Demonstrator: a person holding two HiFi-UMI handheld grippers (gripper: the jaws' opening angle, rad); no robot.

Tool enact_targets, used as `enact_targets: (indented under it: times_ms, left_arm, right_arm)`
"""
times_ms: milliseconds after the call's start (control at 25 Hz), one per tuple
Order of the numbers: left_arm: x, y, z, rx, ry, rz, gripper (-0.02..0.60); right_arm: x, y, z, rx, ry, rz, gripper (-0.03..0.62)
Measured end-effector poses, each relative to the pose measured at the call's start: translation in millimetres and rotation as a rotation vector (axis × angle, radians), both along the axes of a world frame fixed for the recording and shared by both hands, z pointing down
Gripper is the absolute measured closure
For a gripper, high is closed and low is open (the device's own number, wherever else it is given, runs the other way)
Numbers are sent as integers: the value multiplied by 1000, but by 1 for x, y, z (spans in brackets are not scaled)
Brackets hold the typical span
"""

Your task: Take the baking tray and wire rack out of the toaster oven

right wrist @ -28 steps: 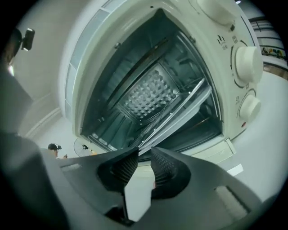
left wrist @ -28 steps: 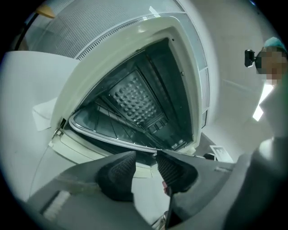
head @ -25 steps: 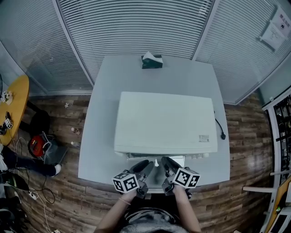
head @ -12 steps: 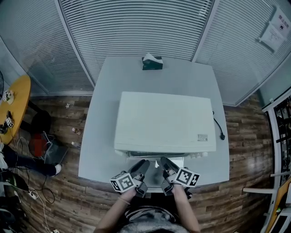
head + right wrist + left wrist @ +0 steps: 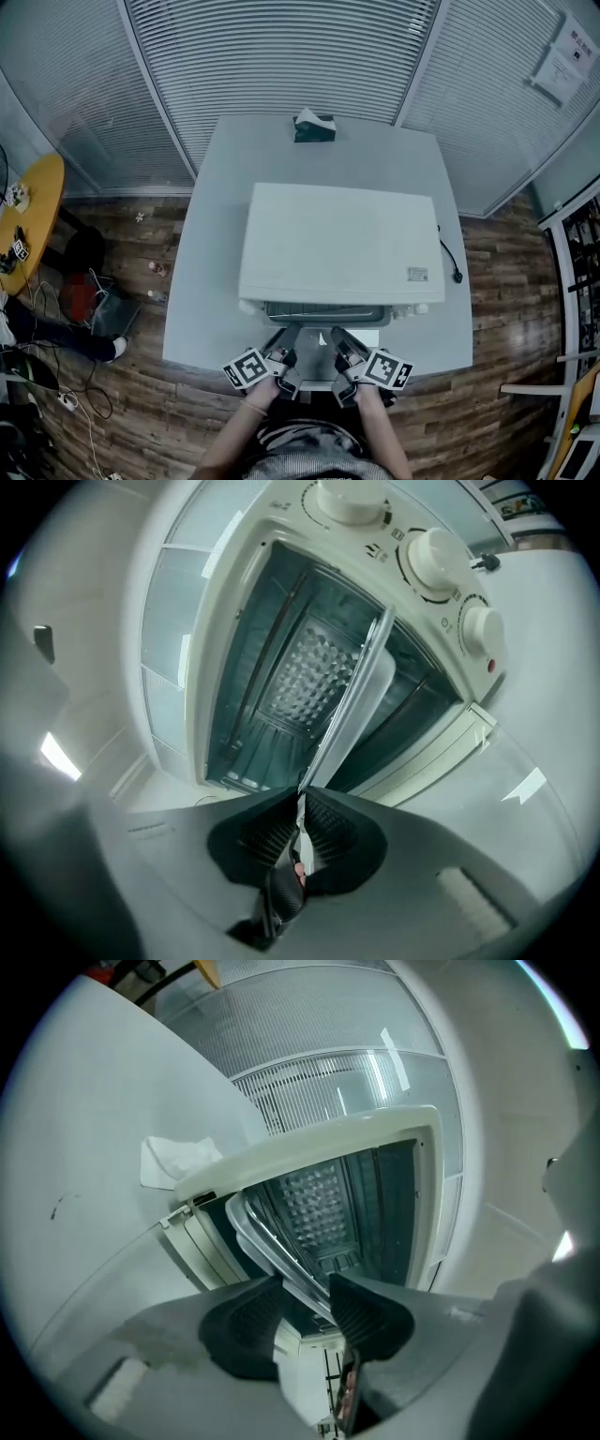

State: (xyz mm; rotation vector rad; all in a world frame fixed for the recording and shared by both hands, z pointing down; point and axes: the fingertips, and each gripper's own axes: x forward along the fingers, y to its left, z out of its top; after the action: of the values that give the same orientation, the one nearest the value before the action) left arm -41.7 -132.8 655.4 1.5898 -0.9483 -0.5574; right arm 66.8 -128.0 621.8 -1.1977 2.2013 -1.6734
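Still mostly inside toaster oven [image 5: 337,244]: baking tray [image 5: 361,700], near rim poking out. Clamped on that rim: right gripper [image 5: 302,829], jaws just closing. Astride same rim, no grip: left gripper [image 5: 305,1302], jaws apart, just opening. Pull-out barely begun; wire rack unseen, still to do

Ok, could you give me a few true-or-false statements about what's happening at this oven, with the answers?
1. The oven stands open. True.
2. The right gripper holds nothing. False: it is shut on the edge of the tray, its jaws having just been closing on it.
3. A tissue box sits on the table behind the oven. True.
4. The tray lies out on the table. False: it is partly inside the oven.
5. The left gripper is clamped tight. False: its jaws stand apart, with the rim of the tray running between them.
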Motion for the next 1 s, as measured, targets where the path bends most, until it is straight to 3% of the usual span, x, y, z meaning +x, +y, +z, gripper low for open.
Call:
enact_targets:
  times_ms: [280, 400, 640, 800, 960, 1000]
  left_arm:
    - [-1, 5, 10, -96, -11, -1, 428]
    - [4, 5, 11, -168, 63, 5, 388]
    - [0, -2, 18, -174, 106, -51, 396]
    - [-1, 2, 18, -182, 157, -52, 425]
    - [-1, 6, 18, -187, 160, -43, 428]
    - [-1, 7, 17, -188, 159, -37, 428]
  right_arm:
    - [-2, 11, 2, -5, 18, 7, 568]
    - [-1, 14, -1, -2, 16, 11, 568]
    - [-1, 24, -4, -3, 18, 12, 567]
    - [1, 27, -1, 12, 80, 27, 552]
    - [25, 19, 6, 15, 135, 146, 367]
    - [34, 14, 7, 16, 137, 191, 353]
